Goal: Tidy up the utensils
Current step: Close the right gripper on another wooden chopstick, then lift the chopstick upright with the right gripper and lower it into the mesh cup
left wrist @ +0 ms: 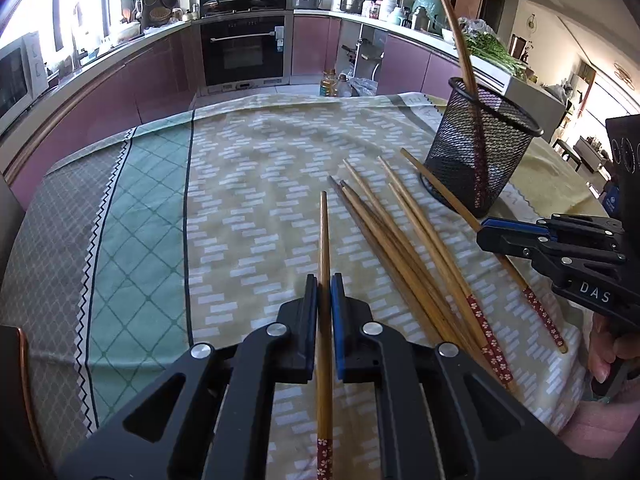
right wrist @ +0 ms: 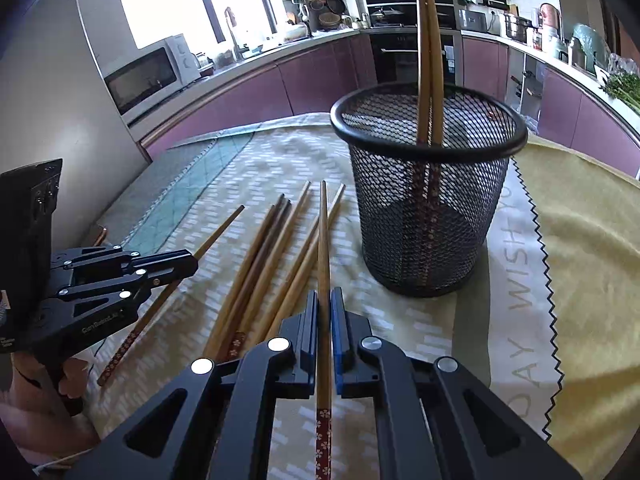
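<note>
Several wooden chopsticks (left wrist: 404, 240) with red flowered ends lie loose on the patterned tablecloth (left wrist: 256, 184); they also show in the right wrist view (right wrist: 264, 256). A black mesh holder (left wrist: 482, 148) stands upright at the right with two chopsticks (right wrist: 430, 60) in it; it also shows in the right wrist view (right wrist: 428, 188). My left gripper (left wrist: 325, 280) is shut on one chopstick (left wrist: 325, 240) that points forward. My right gripper (right wrist: 325, 296) is shut on another chopstick (right wrist: 323, 248), left of the holder. Each gripper shows in the other's view: the right one (left wrist: 486, 232), the left one (right wrist: 192, 260).
The table's far edge (left wrist: 280, 98) drops to the kitchen floor, where oil bottles (left wrist: 329, 83) stand. Purple cabinets, an oven (left wrist: 244, 52) and a microwave (right wrist: 148, 74) ring the room. A yellow cloth (right wrist: 592, 232) covers the table's right side.
</note>
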